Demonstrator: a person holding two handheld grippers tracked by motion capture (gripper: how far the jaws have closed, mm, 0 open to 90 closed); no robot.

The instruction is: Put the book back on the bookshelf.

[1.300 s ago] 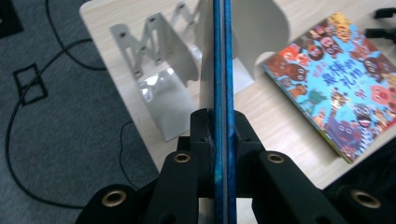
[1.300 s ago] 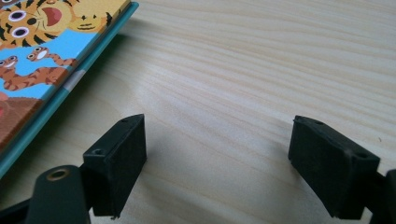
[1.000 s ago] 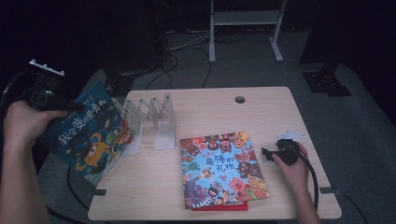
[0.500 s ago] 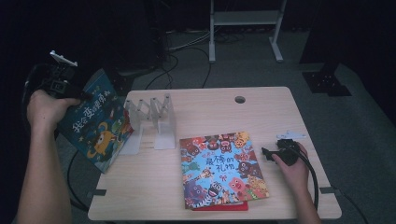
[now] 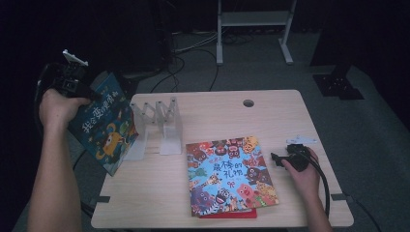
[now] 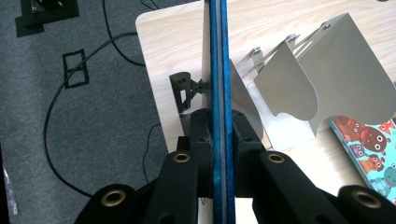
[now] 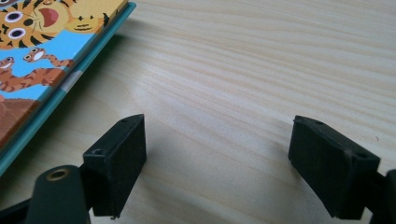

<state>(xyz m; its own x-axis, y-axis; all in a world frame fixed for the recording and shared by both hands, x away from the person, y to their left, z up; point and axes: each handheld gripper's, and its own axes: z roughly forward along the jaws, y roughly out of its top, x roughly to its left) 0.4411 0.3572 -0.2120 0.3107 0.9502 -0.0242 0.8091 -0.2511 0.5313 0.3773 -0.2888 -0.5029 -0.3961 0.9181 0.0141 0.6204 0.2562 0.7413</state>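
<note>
A blue picture book (image 5: 104, 128) hangs tilted over the table's left edge, my left gripper (image 5: 93, 94) shut on its upper corner. Along the left gripper view the book (image 6: 217, 56) runs edge-on between the closed pads of the left gripper (image 6: 218, 135), beside the nearest divider of a pale book rack (image 6: 322, 79). That rack (image 5: 159, 121) stands on the table just right of the held book. A colourful animal book (image 5: 227, 176) lies flat at the front centre. To its right my right gripper (image 5: 276, 158) rests on the wood, open and holding nothing (image 7: 217, 163), the book's teal edge (image 7: 42, 51) to its left.
A red book (image 5: 227, 213) peeks out under the flat one. The wooden table (image 5: 217, 106) has a cable hole (image 5: 248, 103) at the back. Cables (image 6: 70, 116) run over the grey carpet left of the table. A metal stand (image 5: 251, 29) is behind.
My left hand has carried the blue book to the right and farther back, closer to the rack. The right gripper has stayed where it was.
</note>
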